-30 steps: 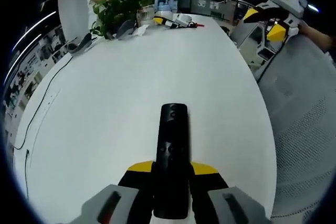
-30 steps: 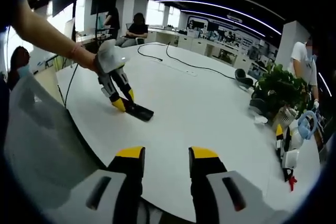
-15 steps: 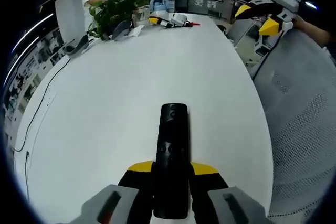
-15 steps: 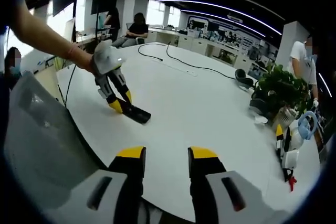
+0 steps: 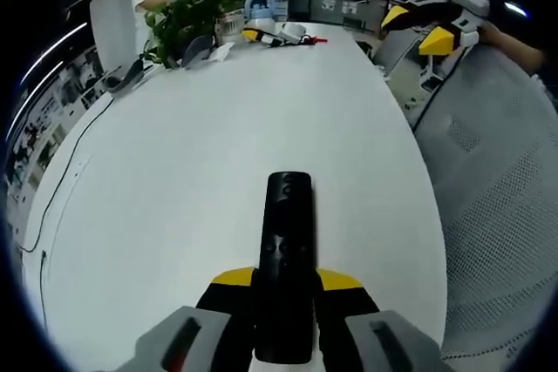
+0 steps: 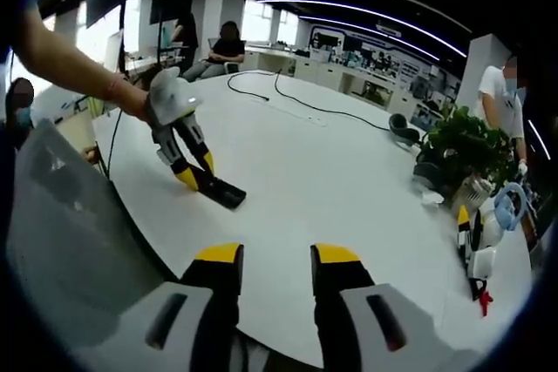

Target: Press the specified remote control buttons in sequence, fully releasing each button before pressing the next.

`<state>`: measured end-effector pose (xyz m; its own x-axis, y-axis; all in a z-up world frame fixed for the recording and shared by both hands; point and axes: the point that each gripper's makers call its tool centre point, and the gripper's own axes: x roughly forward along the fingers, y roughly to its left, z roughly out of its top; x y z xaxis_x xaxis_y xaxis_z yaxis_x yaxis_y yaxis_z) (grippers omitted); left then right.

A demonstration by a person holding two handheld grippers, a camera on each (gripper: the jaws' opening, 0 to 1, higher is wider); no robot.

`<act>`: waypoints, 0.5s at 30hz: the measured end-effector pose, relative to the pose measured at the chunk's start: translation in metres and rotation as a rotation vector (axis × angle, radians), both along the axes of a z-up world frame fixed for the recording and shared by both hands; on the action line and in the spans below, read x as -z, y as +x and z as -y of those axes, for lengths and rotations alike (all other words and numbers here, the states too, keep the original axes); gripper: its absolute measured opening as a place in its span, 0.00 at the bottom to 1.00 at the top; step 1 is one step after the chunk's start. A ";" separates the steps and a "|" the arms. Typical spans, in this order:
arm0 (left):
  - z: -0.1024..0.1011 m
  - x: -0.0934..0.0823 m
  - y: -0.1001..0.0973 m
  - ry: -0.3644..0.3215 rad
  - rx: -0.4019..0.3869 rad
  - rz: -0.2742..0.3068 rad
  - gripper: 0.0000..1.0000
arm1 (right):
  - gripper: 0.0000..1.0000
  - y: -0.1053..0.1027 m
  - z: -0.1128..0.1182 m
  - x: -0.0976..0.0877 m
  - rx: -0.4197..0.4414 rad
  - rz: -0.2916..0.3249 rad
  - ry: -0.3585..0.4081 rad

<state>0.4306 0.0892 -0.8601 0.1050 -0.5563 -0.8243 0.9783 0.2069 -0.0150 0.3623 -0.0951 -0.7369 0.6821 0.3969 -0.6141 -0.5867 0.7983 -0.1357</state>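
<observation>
2 grippers: left gripper [image 5: 283, 289] clamps remote [image 5: 286, 241]; right gripper [image 6: 274, 259] jaws apart.

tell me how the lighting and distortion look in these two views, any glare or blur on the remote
Left gripper view: the black slim remote control is sharp and glare-free, held between the left gripper fingers; the round white table is evenly lit, its edge bowed by the fisheye. Right gripper view: ceiling light strips curve into arcs, bright windows wash out at upper left, and the right gripper is in focus.
</observation>
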 end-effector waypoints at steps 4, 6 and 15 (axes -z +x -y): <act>0.000 0.000 -0.004 -0.003 0.005 -0.003 0.25 | 0.30 0.000 -0.001 0.000 -0.003 -0.002 0.000; 0.000 0.000 -0.005 -0.006 0.003 -0.004 0.25 | 0.30 0.000 0.000 0.000 -0.003 0.000 0.000; 0.000 0.000 -0.011 -0.028 -0.007 -0.006 0.25 | 0.30 -0.001 -0.001 0.000 -0.005 -0.002 0.002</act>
<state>0.4199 0.0895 -0.8596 0.1036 -0.5787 -0.8089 0.9767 0.2128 -0.0271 0.3617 -0.0944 -0.7371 0.6790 0.4012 -0.6148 -0.5907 0.7959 -0.1329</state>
